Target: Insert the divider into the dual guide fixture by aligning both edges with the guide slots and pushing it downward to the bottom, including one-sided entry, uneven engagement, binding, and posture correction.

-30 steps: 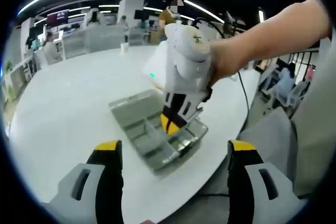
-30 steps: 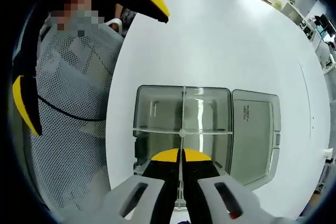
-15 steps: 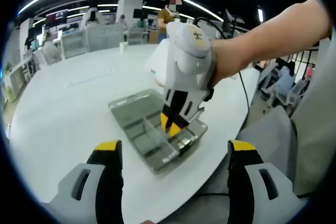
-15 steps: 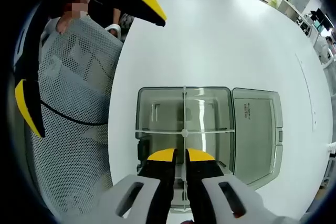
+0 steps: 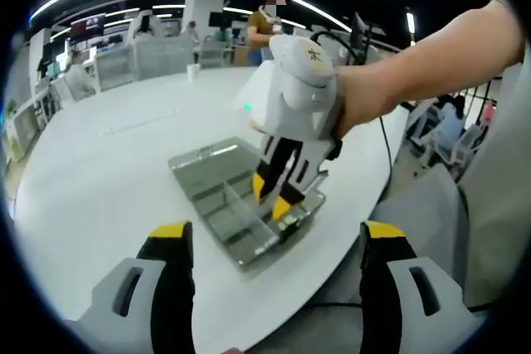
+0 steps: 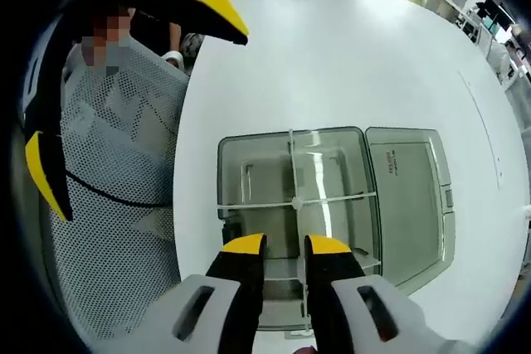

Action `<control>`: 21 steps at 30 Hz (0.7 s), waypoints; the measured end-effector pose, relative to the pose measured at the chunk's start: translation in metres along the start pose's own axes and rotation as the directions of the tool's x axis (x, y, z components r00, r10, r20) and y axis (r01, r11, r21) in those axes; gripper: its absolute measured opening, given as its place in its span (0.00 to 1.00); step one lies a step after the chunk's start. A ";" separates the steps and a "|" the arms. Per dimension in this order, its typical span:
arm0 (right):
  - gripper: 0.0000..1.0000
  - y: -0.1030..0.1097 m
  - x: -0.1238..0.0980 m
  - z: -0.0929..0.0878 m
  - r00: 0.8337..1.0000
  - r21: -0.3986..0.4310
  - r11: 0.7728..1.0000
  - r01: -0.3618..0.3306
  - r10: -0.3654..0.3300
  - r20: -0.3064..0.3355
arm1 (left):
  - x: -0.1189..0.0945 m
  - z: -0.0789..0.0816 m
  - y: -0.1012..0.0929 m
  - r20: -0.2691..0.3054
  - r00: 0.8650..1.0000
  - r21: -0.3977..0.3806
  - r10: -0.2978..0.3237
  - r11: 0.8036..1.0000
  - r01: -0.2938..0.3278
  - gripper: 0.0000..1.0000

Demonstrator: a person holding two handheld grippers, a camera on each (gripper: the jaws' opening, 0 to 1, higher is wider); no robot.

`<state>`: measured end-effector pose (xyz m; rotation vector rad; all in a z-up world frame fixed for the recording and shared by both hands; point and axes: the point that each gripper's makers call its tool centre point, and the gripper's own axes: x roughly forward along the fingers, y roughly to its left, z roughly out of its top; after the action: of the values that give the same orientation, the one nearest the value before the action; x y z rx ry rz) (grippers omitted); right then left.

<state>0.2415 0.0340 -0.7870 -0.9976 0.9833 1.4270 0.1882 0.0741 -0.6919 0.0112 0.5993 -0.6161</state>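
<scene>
A clear grey box (image 6: pixel 249 155) with its lid (image 6: pixel 406 196) folded open lies on the white table near the edge. A thin clear divider (image 6: pixel 292 163) stands upright in it, crossing another divider (image 6: pixel 249 205) at the middle. My right gripper (image 6: pixel 284 246) hovers just over the divider's near end, open, with nothing between its yellow tips. In the left gripper view the right gripper (image 5: pixel 276 192) hangs above the box (image 5: pixel 199 163) with its tips apart. My left gripper (image 5: pixel 275 234) is held back over the table edge, wide open.
The round white table (image 5: pixel 99 172) stretches far and left of the box. A mesh chair (image 6: pixel 108 205) stands off the table edge. A person's hand (image 5: pixel 390 80) holds the right gripper. Desks and people are far behind.
My right gripper was shut on the divider's near end; it has opened, let the divider go and risen a little. The divider stays in the box. My left gripper stays open.
</scene>
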 end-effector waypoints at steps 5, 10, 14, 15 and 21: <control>0.21 0.001 -0.005 0.005 0.998 0.089 0.996 -0.005 0.000 0.061 | 0.001 -0.003 0.001 -0.006 1.000 0.000 -0.001 1.000 0.001 0.81; 0.26 0.000 -0.010 0.008 0.994 0.147 0.989 -0.009 -0.007 0.108 | 0.000 -0.005 -0.001 -0.013 1.000 0.002 -0.004 1.000 0.004 0.81; 0.31 -0.004 -0.012 0.008 0.988 0.209 0.978 -0.017 -0.015 0.153 | 0.000 -0.005 -0.002 -0.016 1.000 0.001 -0.003 1.000 0.003 0.82; 0.32 -0.005 -0.013 0.006 0.987 0.217 0.976 -0.017 -0.018 0.157 | 0.000 -0.005 -0.002 -0.017 1.000 0.001 -0.004 1.000 0.004 0.82; 0.37 -0.006 -0.018 0.006 0.978 0.280 0.960 -0.019 -0.041 0.205 | -0.002 -0.009 -0.001 -0.027 1.000 0.002 0.000 1.000 0.000 0.82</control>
<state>0.2483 0.0342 -0.7684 -0.6293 0.9888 1.3091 0.1816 0.0761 -0.6985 0.0216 0.6248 -0.6171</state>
